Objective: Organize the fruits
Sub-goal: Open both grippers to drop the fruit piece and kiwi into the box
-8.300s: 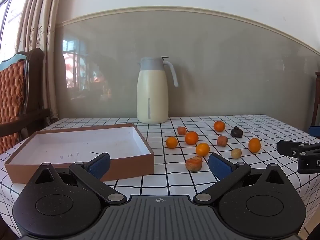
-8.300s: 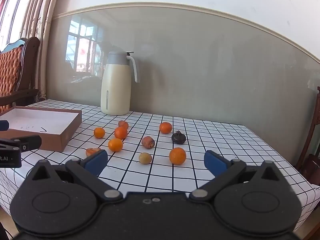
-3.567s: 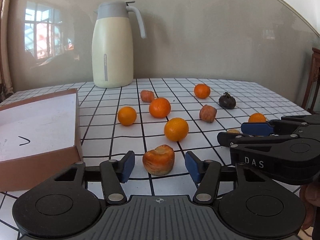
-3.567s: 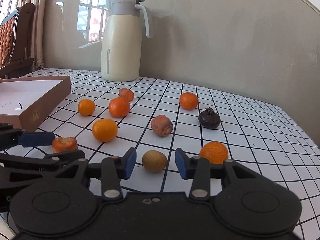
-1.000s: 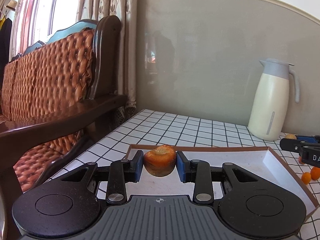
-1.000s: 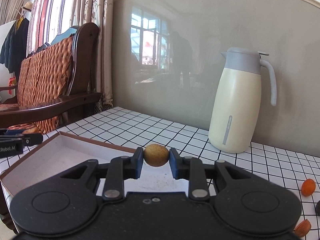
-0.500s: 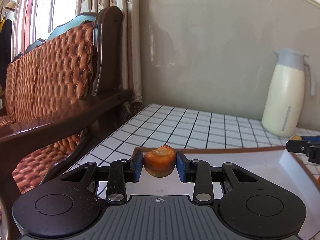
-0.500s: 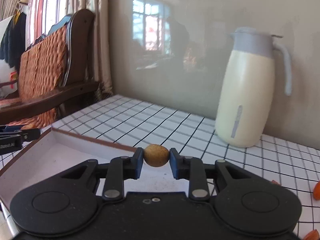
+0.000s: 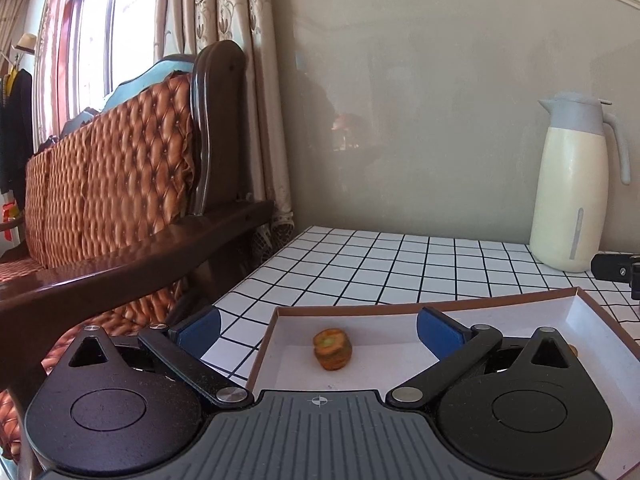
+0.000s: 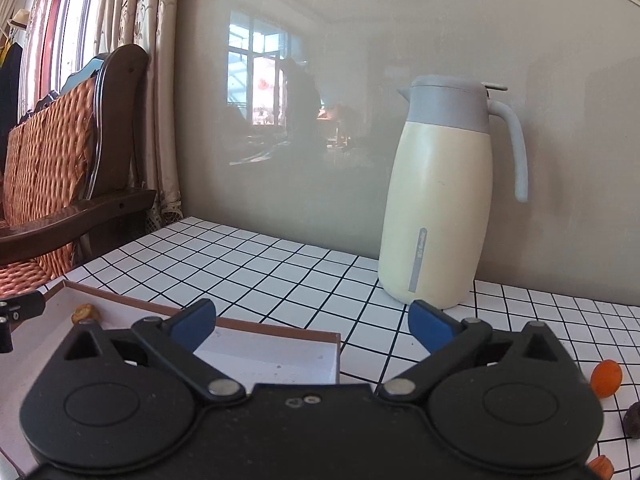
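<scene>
Start at the left. Your left hand-held gripper [image 9: 318,330] stands with its jaws wide apart, having just been opening, and nothing is between the blue pads. The orange-brown fruit [image 9: 332,349] now lies free on the white floor of the cardboard box [image 9: 440,305], near its left wall. Treat this item as placed.

Move to the right. Your right hand-held gripper [image 10: 312,326] also stands fully spread, its jaws having just been opening, with no fruit between them. It hangs over the box's right-hand portion. The small round fruit it carried is not clearly visible in its own view; a small tan sliver at the right edge of the left wrist view, inside the box, may be that fruit, but you cannot confirm it.

Further right, on the checked tabletop [image 10: 280,276] beyond the cream jug [image 10: 440,208], an orange fruit [image 10: 607,378] and a dark fruit [image 10: 633,420] remain outside the box.

Judgement: the task is at an early stage. One fruit is confirmed boxed, probably two; several remain to collect.
</scene>
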The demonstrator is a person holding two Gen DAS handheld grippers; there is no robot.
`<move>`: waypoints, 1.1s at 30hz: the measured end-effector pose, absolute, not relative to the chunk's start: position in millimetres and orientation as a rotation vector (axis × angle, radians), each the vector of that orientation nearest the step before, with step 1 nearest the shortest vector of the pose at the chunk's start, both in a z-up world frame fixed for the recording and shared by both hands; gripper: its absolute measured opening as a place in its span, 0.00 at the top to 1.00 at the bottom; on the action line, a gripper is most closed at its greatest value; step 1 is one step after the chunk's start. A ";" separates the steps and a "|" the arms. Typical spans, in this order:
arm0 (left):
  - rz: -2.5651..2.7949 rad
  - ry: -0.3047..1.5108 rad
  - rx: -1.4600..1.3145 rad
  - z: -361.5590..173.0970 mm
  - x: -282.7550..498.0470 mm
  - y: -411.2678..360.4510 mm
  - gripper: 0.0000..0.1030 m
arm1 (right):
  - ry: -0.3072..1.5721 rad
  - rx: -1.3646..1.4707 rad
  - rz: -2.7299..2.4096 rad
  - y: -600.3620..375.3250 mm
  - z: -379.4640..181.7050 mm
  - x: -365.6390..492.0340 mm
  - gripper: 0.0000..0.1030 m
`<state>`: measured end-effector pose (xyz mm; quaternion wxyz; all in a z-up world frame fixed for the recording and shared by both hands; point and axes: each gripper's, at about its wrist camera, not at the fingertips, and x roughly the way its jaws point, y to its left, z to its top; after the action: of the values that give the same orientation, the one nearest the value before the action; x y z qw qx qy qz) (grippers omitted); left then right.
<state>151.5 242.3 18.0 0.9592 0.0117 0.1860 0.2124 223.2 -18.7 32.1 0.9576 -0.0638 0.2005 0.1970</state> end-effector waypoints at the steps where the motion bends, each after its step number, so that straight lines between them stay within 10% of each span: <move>1: 0.429 0.377 0.026 18.1 151.3 241.7 0.00 | 0.413 -0.131 0.403 -17.3 32.1 223.2 0.06; 33: 0.462 0.286 0.003 37.0 114.4 206.0 0.00 | 0.381 -0.211 0.405 -34.9 47.2 172.4 0.06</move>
<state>114.4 206.0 37.0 0.9634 0.0013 0.1410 0.2281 172.4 -34.9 47.2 0.9562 -0.1040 0.1875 0.1995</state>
